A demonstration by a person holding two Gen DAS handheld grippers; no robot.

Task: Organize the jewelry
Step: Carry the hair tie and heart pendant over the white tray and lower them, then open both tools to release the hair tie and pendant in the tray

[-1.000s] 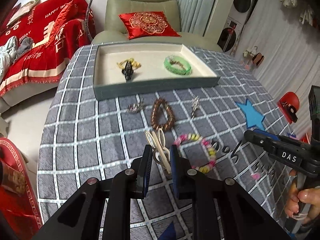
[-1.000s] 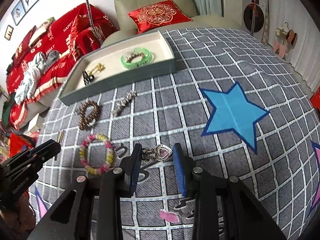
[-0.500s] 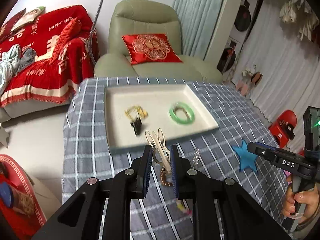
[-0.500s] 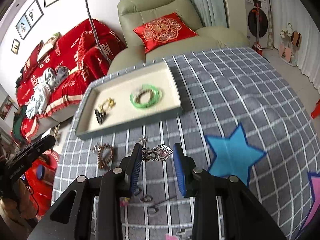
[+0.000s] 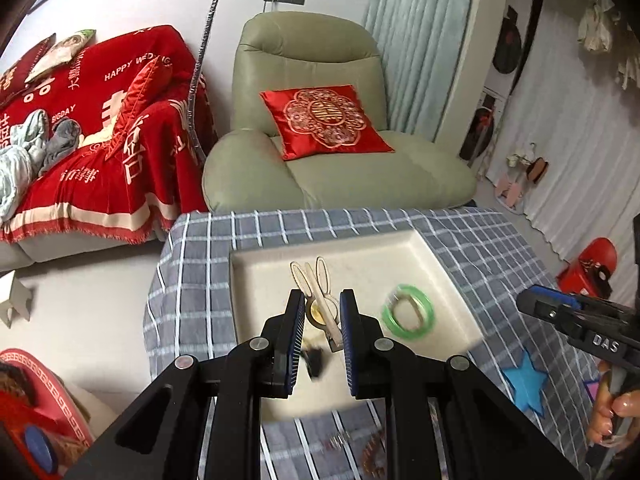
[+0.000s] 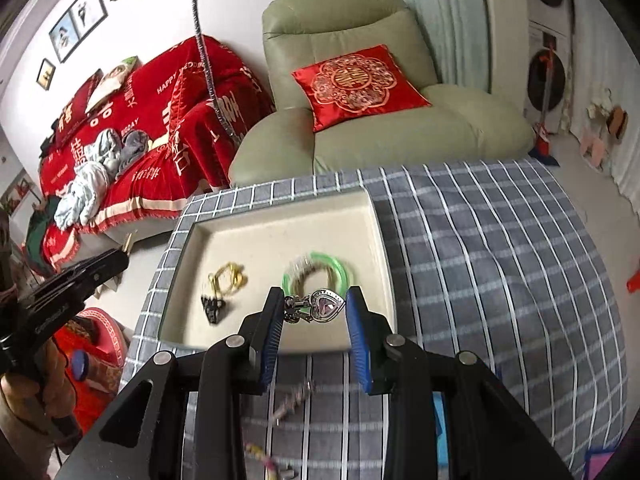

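Clip (image 5: 316, 292): cream, rabbit-eared, pinched between the left gripper's (image 5: 320, 336) blue pads, ears sticking out past the fingertips; it hangs over the tray.
Pendant (image 6: 326, 305): silver heart with a pink stone, pinched crosswise by the right gripper (image 6: 314, 314), above the tray's near edge.
Tray (image 6: 280, 212): shallow, cream inside, grey walls, on the checked cloth (image 6: 500, 260); its far wall runs close to the table's far edge.
Inside tray: green bangle (image 6: 316, 274) toward the right with a beaded bracelet in it, gold piece (image 6: 228, 278) and black piece (image 6: 212, 306) toward the left.
Free floor in tray: the far half is bare; so is the strip between the gold piece and the bangle.
Cloth: wide open stretch right of the tray; blurred pieces lie near its front edge.
Beyond table: green armchair (image 5: 320, 120) with red cushion (image 5: 324, 120) just behind the far edge.
Other gripper: the right one shows at the left view's right edge, apart from the tray.
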